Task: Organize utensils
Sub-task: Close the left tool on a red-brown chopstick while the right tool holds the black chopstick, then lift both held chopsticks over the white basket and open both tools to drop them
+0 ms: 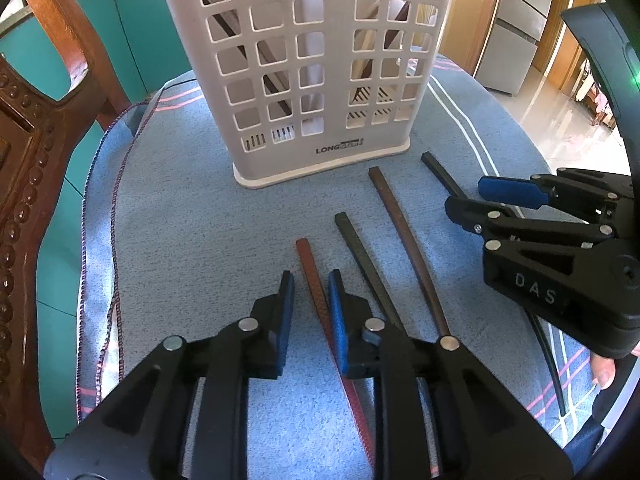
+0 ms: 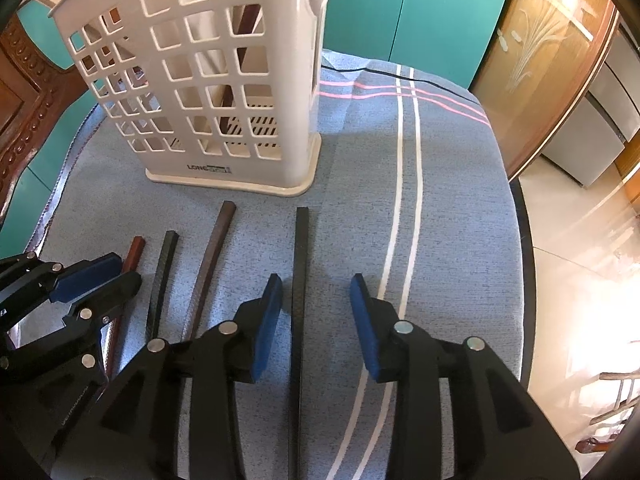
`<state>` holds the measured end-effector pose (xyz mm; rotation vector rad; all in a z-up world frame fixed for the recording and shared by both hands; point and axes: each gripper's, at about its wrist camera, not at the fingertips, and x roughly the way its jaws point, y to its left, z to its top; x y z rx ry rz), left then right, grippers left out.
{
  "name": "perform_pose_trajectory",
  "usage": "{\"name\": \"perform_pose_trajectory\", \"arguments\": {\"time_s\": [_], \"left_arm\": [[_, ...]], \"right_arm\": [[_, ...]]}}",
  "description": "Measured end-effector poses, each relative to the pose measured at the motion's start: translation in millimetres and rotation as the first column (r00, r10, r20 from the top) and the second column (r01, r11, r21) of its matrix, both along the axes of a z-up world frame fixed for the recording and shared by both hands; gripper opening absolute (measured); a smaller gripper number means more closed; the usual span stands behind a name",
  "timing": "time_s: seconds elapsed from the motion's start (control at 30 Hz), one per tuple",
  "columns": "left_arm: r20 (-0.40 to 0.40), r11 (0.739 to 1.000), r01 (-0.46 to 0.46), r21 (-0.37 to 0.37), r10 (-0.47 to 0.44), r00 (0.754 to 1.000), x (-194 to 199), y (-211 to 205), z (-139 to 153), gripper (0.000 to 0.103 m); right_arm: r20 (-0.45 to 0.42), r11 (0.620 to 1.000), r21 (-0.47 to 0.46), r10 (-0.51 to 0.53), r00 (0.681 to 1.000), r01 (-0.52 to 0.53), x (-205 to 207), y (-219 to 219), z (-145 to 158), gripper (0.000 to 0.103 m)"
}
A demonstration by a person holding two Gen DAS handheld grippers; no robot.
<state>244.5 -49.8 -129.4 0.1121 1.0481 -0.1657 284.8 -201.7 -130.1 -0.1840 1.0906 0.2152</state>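
From your left wrist, the left gripper [image 1: 310,280] stands narrowly parted around the red chopstick [image 1: 316,276], which runs lengthwise toward the utensil basket [image 1: 304,64] ahead.

From your right wrist, the right gripper [image 2: 316,300] gapes wider astride the black chopstick [image 2: 301,264], gripping nothing. Everything lies on a blue striped cloth [image 2: 440,200], with teal cabinets [image 2: 400,12] behind.
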Motion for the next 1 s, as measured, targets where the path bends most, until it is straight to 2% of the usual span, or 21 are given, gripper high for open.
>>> {"name": "perform_pose_trajectory", "arguments": {"time_s": [0.1,0.23,0.37,0.43,0.5,0.63,0.83,1.0], "left_arm": [[-0.01,1.0,-0.009,-0.003,0.009,1.0,1,3,0,0.027],[-0.016,1.0,-0.003,-0.015,0.002,1.0,2,5,0,0.024],[-0.019,0.999,-0.003,-0.033,0.003,1.0,5,6,-1,0.019],[-0.019,0.999,-0.008,-0.04,0.007,1.0,6,7,0,0.012],[-0.02,0.999,-0.013,-0.048,0.012,1.0,7,8,0,0.011],[-0.008,0.997,-0.035,-0.072,0.034,0.999,9,15,3,0.007],[0.067,0.991,-0.047,-0.124,0.055,0.996,7,26,25,0.007],[0.071,0.992,-0.045,-0.119,0.053,0.996,8,27,27,0.007]], "right_arm": [[0.001,1.0,0.006,-0.001,1.0,0.001,2,-1,-1,0.037],[0.004,1.0,0.001,0.002,1.0,-0.002,5,2,0,0.036],[0.003,0.999,0.016,0.035,0.999,-0.035,4,10,0,0.018],[0.005,0.999,0.015,0.041,0.999,-0.041,4,14,1,0.015],[0.005,0.998,0.022,0.05,0.999,-0.051,4,17,1,0.009],[0.008,0.998,0.031,0.047,0.999,-0.047,4,17,1,0.007],[0.048,0.997,0.047,0.053,0.997,-0.055,-4,17,12,0.007],[0.086,0.996,0.075,0.051,0.995,-0.058,-10,9,26,0.007]]}}
